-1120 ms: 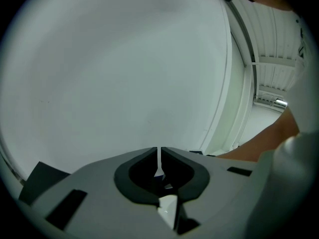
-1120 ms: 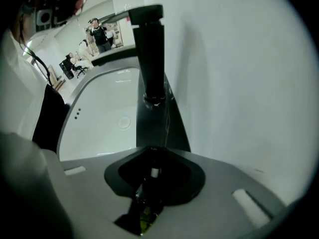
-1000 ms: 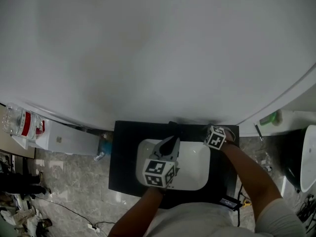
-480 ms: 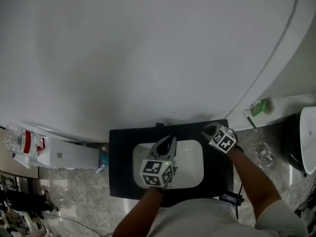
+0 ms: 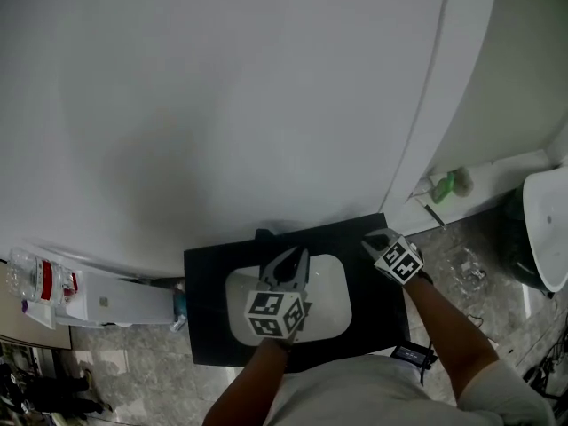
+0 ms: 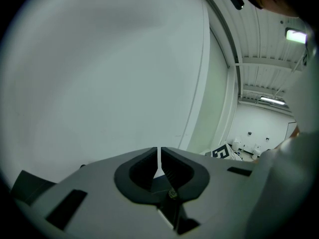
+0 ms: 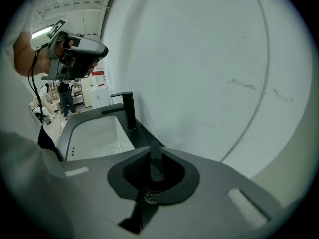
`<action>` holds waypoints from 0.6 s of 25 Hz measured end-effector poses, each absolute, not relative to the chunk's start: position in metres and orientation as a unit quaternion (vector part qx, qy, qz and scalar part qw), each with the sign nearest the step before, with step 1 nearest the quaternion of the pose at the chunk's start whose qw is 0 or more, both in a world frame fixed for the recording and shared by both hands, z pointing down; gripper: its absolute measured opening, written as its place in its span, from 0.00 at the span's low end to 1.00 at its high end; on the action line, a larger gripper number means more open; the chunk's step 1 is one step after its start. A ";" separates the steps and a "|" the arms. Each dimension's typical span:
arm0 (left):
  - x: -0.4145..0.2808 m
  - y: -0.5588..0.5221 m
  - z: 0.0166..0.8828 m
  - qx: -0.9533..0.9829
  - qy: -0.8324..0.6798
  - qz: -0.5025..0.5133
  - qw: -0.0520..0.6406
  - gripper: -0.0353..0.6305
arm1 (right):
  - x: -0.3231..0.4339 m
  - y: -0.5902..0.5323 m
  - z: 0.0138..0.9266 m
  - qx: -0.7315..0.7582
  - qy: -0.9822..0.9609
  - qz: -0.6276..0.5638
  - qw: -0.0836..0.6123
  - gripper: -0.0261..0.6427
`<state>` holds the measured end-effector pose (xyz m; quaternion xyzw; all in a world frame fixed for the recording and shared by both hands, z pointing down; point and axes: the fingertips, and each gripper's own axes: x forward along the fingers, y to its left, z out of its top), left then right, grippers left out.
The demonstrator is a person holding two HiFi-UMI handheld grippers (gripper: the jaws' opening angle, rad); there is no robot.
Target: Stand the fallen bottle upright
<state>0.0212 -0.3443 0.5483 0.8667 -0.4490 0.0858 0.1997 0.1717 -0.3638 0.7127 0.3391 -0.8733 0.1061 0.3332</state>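
No bottle shows on the vanity. A small green bottle-like item [image 5: 449,185] lies on a white ledge at the far right; it is too small to tell more. My left gripper [image 5: 290,254] hovers over the white sink [image 5: 333,278]. In the left gripper view its jaws [image 6: 159,151] stand shut with nothing between them. My right gripper [image 5: 366,238] is over the black counter's [image 5: 206,327] back right corner. Its jaws [image 7: 153,146] are closing, tips together and empty. A black faucet [image 7: 128,108] stands behind the sink.
A big white curved wall [image 5: 222,87] rises right behind the vanity. A white appliance [image 5: 106,295] and a jug with a red label [image 5: 40,280] stand to the left. Another white basin [image 5: 546,229] is at the far right, above a grey tiled floor [image 5: 461,269].
The head view has swung right, so the vanity sits further left and the ledge with the green item shows more. My right gripper has drifted toward the counter's right edge. The left stays over the sink.
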 end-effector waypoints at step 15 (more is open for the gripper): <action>0.037 -0.323 0.501 0.871 -0.461 0.058 0.161 0.07 | 0.166 -0.334 0.605 0.376 -0.887 0.095 0.251 0.17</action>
